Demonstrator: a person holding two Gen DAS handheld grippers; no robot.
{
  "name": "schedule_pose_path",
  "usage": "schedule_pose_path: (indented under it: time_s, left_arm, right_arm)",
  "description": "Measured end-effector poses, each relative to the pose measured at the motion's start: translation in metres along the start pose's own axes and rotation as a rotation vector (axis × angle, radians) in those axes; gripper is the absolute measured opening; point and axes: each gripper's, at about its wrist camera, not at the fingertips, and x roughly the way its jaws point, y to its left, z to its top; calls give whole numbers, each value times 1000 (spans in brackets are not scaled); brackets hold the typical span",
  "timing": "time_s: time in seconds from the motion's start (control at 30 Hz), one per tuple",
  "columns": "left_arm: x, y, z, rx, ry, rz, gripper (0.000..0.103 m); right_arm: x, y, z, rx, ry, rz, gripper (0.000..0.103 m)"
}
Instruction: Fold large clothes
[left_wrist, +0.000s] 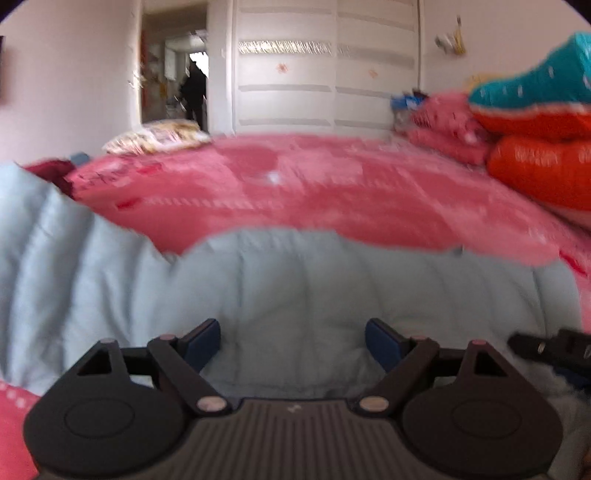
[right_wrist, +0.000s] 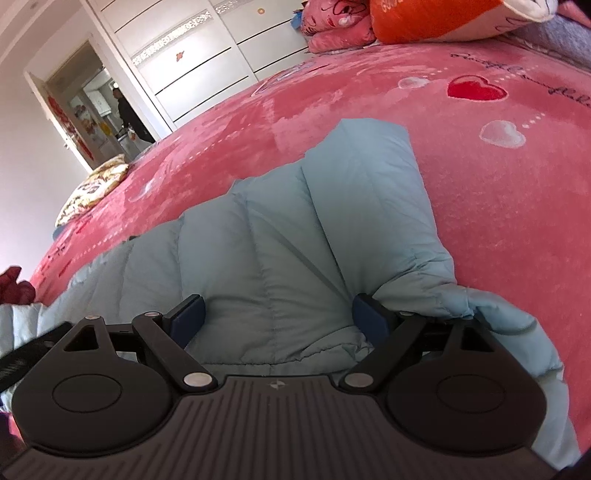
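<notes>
Below both grippers, a pale blue puffer jacket (right_wrist: 280, 236) lies spread on a pink bedspread (right_wrist: 480, 192).

In the left wrist view, the left gripper (left_wrist: 293, 341) has its jaws spread wide, released, with nothing clamped. The jacket fills the space between and beyond the blue pads (left_wrist: 201, 341), and its far edge lies well ahead of the fingertips, where the bedspread begins. More jacket runs off to the left of the left finger. This view is blurred, so I cannot tell whether the pads touch the fabric. At the right edge a dark part of the right gripper (left_wrist: 550, 347) shows over the cloth.

In the right wrist view, the right gripper (right_wrist: 279, 315) is also spread wide and grips nothing. The quilted body of the jacket sits between its fingers, and a sleeve reaches forward ahead of them onto the bedspread. A bunched fold of the jacket lies just beside the right finger (right_wrist: 369, 317), on its outer side, and seems to rest against it. The left pad stands beside the cloth; contact is unclear.
</notes>
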Motion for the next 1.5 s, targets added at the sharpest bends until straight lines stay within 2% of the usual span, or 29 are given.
schedule_pose_path:
  time_s: [0.1, 0.4, 0.5, 0.67, 0.9, 1.03, 1.23, 1.5]
  left_arm:
    - [12, 4, -6, -22, 32, -21, 87]
    - [14, 1, -13, 8, 32, -22, 89]
    - [-6, 10, -7, -33, 26, -37, 84]
    - [-60, 42, -5, -112, -27, -52, 84]
    - [-120, 117, -13, -188, -20, 28, 84]
    - [-143, 161, -18, -215, -13, 113, 85]
    - [-167, 210, -26, -273, -17, 189, 85]
    - [-187, 244, -44, -324, -10, 205, 85]
  right_arm:
    - [1, 0, 0, -22, 0, -9, 103]
    - [4, 2, 1, -73, -17, -32, 103]
    - [2, -4, 3, -55, -26, -12, 103]
    - [-5, -10, 5, -4, -30, 16, 103]
    - [-28, 5, 5, -65, -22, -30, 103]
    - [-47, 15, -2, -110, -35, -32, 103]
    - [-73, 20, -22, -81, 0, 16, 103]
    - [-113, 57, -60, -116, 23, 97, 103]
